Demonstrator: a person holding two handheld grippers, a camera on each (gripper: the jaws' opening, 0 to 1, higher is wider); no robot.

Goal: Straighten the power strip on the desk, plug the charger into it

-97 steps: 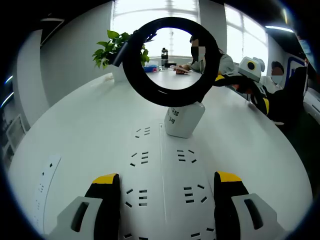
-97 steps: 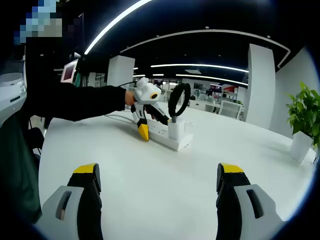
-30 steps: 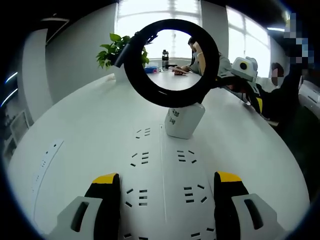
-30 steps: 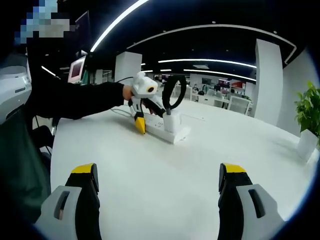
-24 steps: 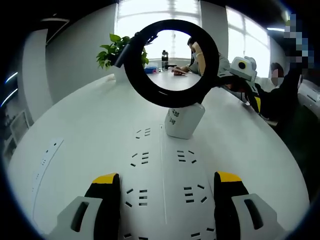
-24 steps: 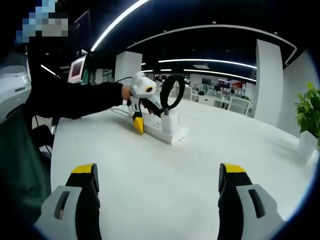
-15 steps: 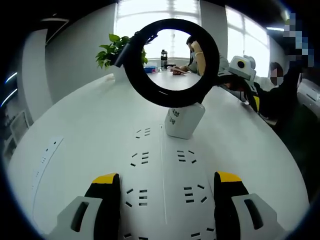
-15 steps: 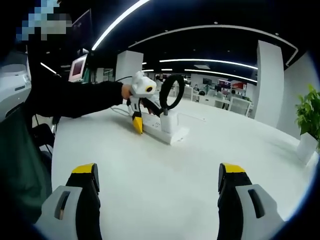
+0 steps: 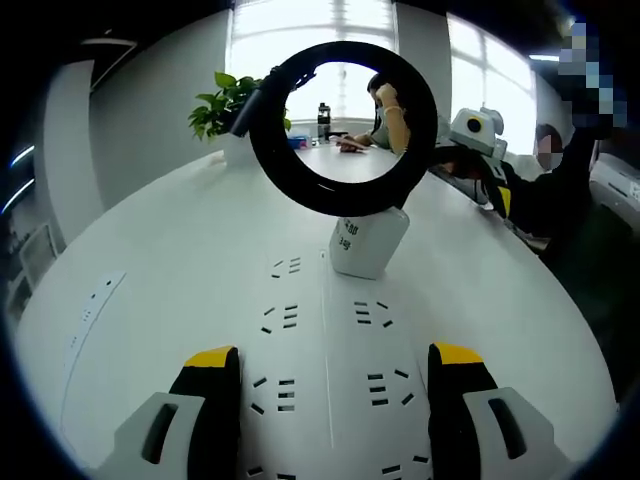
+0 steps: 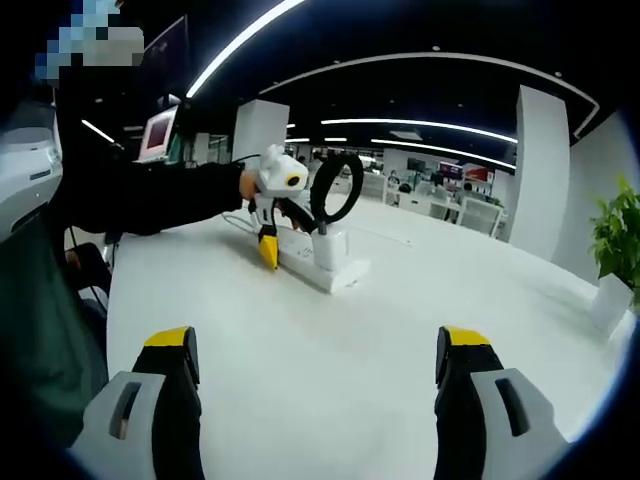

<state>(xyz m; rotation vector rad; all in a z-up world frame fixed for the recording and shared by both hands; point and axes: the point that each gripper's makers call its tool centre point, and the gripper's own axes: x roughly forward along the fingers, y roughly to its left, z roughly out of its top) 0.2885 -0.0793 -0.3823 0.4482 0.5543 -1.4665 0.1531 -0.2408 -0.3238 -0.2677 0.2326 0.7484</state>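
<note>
A white power strip [image 9: 325, 350] lies on the white table [image 9: 170, 230], running away from me between my left gripper's [image 9: 335, 400] open jaws. A white charger [image 9: 368, 245] stands plugged into its far end, and its black cable [image 9: 300, 180] rises in a coiled loop. In the right gripper view the strip [image 10: 335, 274], the charger [image 10: 328, 250] and the loop [image 10: 336, 188] sit mid-table, with the left gripper [image 10: 268, 250] tip-down at the strip's left end. My right gripper [image 10: 315, 400] hangs open over bare table; it shows as the right gripper [image 9: 478, 140] at the far right.
A flush socket panel [image 9: 90, 315] is set into the table at left. A potted plant [image 9: 225, 100] and a bottle [image 9: 323, 112] stand at the far end, where a person [image 9: 385, 100] sits. Another plant [image 10: 610, 245] is at right. A dark sleeve [image 10: 150, 200] reaches in from the left.
The right gripper's camera has drifted, so the strip and left gripper sit slightly further left in its view. The strip, charger and left jaws have kept their places.
</note>
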